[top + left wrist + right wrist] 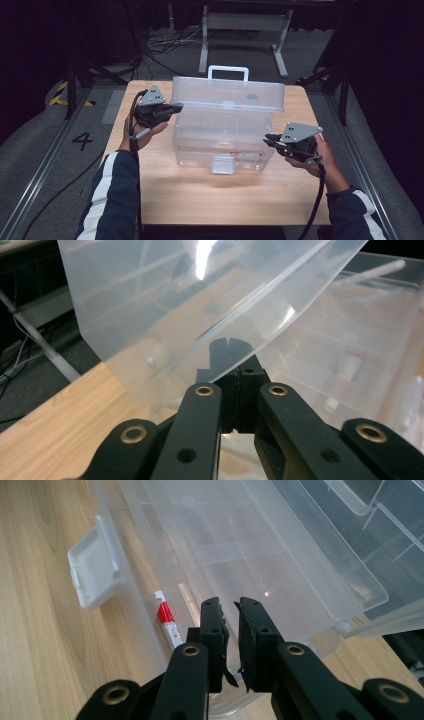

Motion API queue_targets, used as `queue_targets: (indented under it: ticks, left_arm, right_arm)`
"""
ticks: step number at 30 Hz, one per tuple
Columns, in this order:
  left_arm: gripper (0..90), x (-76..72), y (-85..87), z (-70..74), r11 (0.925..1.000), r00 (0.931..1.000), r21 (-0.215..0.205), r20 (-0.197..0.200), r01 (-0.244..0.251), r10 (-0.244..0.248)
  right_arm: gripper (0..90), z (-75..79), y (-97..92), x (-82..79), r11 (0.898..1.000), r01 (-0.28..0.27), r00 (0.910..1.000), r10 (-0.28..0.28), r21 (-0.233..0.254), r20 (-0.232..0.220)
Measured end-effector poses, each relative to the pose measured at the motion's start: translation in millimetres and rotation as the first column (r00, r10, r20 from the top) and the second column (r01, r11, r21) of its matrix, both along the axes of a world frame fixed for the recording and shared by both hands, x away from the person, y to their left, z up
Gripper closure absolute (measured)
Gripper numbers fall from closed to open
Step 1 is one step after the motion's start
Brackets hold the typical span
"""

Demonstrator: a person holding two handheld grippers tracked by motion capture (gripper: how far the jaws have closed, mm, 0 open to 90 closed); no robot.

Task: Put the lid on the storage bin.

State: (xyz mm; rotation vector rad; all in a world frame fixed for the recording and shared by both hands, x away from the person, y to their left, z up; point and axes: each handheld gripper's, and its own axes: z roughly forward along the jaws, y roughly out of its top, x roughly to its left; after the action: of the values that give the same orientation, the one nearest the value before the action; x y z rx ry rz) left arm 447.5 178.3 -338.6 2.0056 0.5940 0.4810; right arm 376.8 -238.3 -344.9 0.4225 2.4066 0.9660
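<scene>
A clear plastic toolbox (220, 145) stands in the middle of the wooden table with its lid (227, 92) raised. My left gripper (174, 107) is at the lid's left end. In the left gripper view its jaws are shut and the tips (230, 346) show through the lid's lower edge (150, 315), right against it. My right gripper (270, 140) is at the box's right front corner. Its jaws (231, 605) stand almost together over the box's rim, and I see nothing between them. A red and white tube (167, 622) lies on the box floor by the front wall.
The front latch (222, 164) of the box hangs open, and a white handle (228, 72) stands up behind the lid. An inner tray (280, 555) sits in the box. Bare table (210, 200) lies in front. A metal stand (245, 30) and cables are on the floor behind.
</scene>
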Motion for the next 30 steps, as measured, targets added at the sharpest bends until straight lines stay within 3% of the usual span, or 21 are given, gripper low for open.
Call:
queue_targets:
  ticks: [9, 16, 22, 25, 28, 30]
  left_arm:
    - [90.0, -18.9, 1.0, -16.1, 0.9985, 0.9982, 0.041, -0.048, 0.038, -0.036]
    - [90.0, -31.3, -1.3, -27.3, 0.9945, 0.9901, 0.064, -0.118, 0.083, -0.075]
    - [90.0, -32.5, -1.8, -22.5, 0.9947, 0.9831, 0.038, -0.161, 0.095, -0.088]
    - [90.0, -31.6, 1.0, -23.2, 0.9904, 0.9743, -0.037, -0.178, 0.133, -0.138]
    - [90.0, -33.8, -2.0, -23.1, 0.9896, 0.9757, -0.003, -0.167, 0.144, -0.142]
    - [90.0, -36.8, -3.3, -22.2, 0.9858, 0.9719, -0.009, -0.166, 0.168, -0.167]
  right_arm:
    - [81.8, -5.9, -2.6, -2.6, 1.000, -0.005, 0.9996, 0.005, 0.000, -0.028]
    - [81.5, -7.5, -7.2, -4.6, 1.000, 0.002, 0.9994, -0.001, 0.014, -0.036]
    - [81.4, -8.3, -7.6, -4.9, 1.000, -0.002, 0.9991, 0.003, 0.017, -0.041]
    - [81.3, -8.6, -7.4, -5.3, 1.000, -0.006, 0.9991, 0.007, 0.023, -0.043]
    - [81.9, -8.5, -6.2, -5.8, 1.000, -0.005, 0.9991, 0.006, 0.029, -0.042]
    - [82.3, -8.1, -5.9, -6.3, 1.000, -0.003, 0.9993, 0.004, 0.029, -0.037]
